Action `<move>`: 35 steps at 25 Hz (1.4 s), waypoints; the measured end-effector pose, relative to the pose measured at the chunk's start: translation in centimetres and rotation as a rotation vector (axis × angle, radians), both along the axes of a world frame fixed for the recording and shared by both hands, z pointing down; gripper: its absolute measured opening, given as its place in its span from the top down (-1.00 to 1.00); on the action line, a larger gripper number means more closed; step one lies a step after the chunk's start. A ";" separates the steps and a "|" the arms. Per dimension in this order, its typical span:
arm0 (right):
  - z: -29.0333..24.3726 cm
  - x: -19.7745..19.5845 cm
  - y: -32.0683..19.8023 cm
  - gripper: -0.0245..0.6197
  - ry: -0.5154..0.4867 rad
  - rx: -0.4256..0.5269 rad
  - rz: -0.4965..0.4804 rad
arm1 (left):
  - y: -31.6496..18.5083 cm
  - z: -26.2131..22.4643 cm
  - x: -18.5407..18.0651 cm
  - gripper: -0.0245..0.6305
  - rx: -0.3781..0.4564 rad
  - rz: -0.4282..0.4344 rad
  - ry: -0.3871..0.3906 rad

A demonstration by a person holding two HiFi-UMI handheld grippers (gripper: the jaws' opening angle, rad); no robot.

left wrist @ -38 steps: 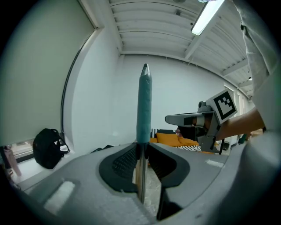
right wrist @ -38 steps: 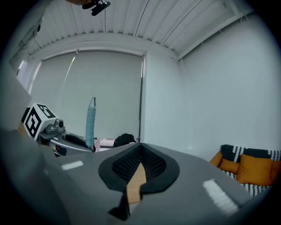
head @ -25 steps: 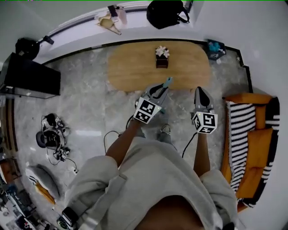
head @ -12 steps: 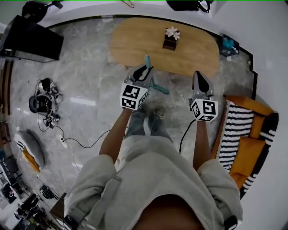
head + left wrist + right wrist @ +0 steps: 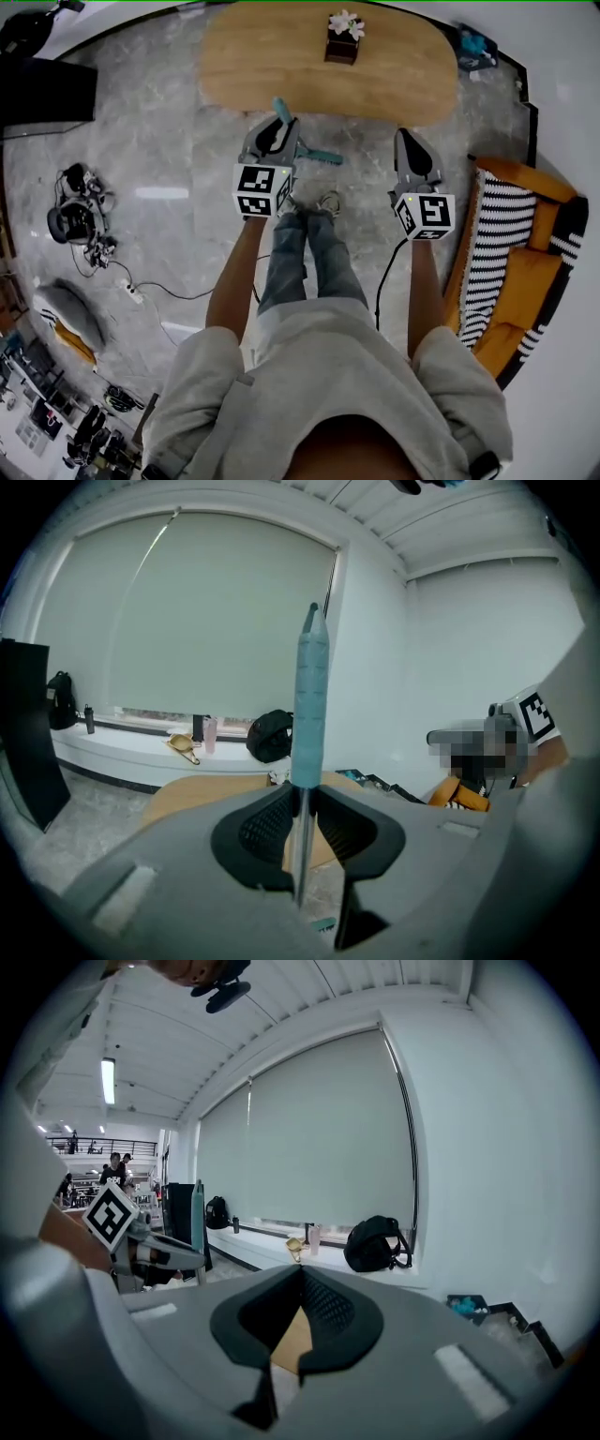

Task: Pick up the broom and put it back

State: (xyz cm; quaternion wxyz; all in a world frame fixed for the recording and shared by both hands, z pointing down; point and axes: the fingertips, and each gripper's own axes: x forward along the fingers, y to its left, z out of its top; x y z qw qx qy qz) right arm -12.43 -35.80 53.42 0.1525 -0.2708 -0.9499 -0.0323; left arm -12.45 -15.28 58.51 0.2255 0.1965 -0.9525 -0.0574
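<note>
The left gripper [image 5: 274, 133] is closed on the broom [image 5: 282, 112]. The left gripper view shows what the head view cannot. The two black pads of the left gripper [image 5: 302, 810] clamp the thin metal shaft at a narrow opening. The teal grip of the broom [image 5: 310, 696] rises straight up above them. The long axis is close to upright, with the handle end up. A small teal part shows low down under the jaws.

From the head view the broom is seen almost end-on. Its top lies toward the far side, at the near edge of the bench [image 5: 253, 66]. A teal piece sticks out to the right just beside the gripper. Whether the piece touches the floor [image 5: 169, 141] I cannot tell.

The right gripper [image 5: 406, 141] is held level with the left one and well apart from it, further right. In the right gripper view the tips of the right gripper [image 5: 299, 1277] meet with nothing between them. Only a sliver of the bench shows through the gap lower down. That view also catches the upright broom [image 5: 196, 1218] at the far left.

A dark flower pot [image 5: 341, 49] stands on the bench and holds white flowers [image 5: 344, 22]. Both gripper views show a black bag [image 5: 376, 1241] on the window ledge [image 5: 272, 1246], out of the head view. Only the head view shows the person's shoes [image 5: 328, 202] between the grippers, an orange sofa [image 5: 525, 281] at the right and cables [image 5: 80, 220] at the left.
</note>
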 end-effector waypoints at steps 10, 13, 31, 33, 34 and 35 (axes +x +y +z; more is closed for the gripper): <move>7.5 2.1 -1.0 0.92 0.067 0.026 0.021 | 0.4 10.0 -0.6 0.68 0.020 -0.015 0.069; 9.6 2.2 -1.1 0.92 0.080 0.032 0.019 | 0.5 12.4 -0.8 0.68 0.013 -0.008 0.081; 14.7 1.5 -0.4 0.92 0.118 0.073 -0.051 | 3.0 18.8 -2.9 0.67 0.021 -0.008 0.074; 14.9 1.5 -0.4 0.92 0.121 0.075 -0.054 | 3.4 19.0 -3.5 0.67 0.021 -0.015 0.071; 15.0 1.5 -0.5 0.92 0.123 0.075 -0.054 | 3.6 19.2 -3.8 0.67 0.022 -0.020 0.070; 15.0 1.4 -0.6 0.92 0.124 0.076 -0.054 | 3.8 19.3 -4.2 0.67 0.022 -0.022 0.067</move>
